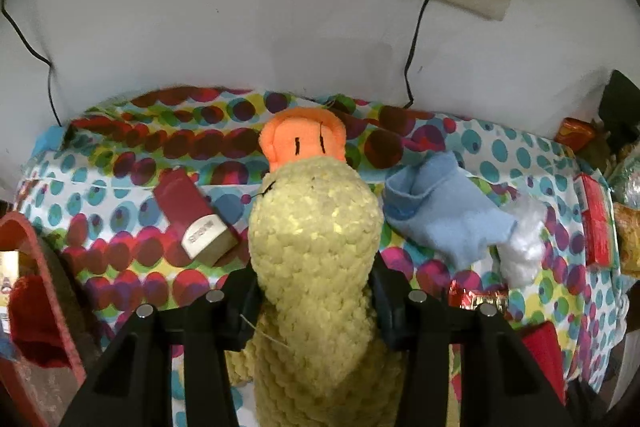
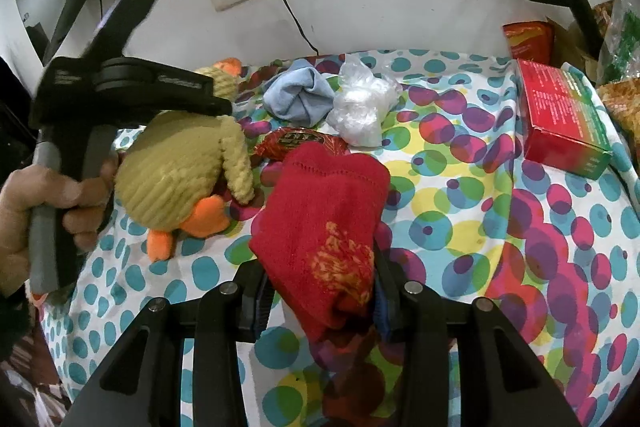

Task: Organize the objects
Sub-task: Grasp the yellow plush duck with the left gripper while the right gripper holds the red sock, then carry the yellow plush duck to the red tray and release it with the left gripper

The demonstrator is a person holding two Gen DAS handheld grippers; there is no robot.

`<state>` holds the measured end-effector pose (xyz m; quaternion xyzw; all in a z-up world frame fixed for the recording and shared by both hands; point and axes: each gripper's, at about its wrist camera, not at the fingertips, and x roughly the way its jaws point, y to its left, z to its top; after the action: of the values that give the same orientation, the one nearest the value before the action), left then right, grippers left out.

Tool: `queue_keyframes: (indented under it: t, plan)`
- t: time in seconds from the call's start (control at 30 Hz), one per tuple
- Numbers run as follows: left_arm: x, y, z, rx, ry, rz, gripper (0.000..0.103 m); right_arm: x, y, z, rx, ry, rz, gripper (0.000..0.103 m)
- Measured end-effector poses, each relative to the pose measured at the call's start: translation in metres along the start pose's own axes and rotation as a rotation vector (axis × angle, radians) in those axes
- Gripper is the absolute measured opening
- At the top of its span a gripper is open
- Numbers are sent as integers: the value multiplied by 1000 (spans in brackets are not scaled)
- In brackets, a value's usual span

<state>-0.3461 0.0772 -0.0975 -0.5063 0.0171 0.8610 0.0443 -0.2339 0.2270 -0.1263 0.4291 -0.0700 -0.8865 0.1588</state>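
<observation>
The left black two-finger gripper [image 1: 316,303] has its jaws closed against the neck of a yellow plush duck with an orange bill [image 1: 314,227], holding it raised. The person's bare left hand [image 2: 44,199] wraps around that gripper's grey handle, fingers curled. The right black two-finger gripper [image 2: 320,291] pinches a red knitted sock [image 2: 324,207] between its jaws.

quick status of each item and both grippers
left hand-held gripper: shut on plush duck
plush duck: held, lifted
right hand-held gripper: shut on red sock
red sock: held
blue sock: bunched, on cloth
plastic bag: crumpled
red box: closed
</observation>
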Motion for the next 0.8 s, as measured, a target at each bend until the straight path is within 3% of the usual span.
queue_keyframes:
  t: [0.8]
  plan:
    - [-95,4,-51,-3,-127,-73,46,1,9,0,-62,12,-81,38]
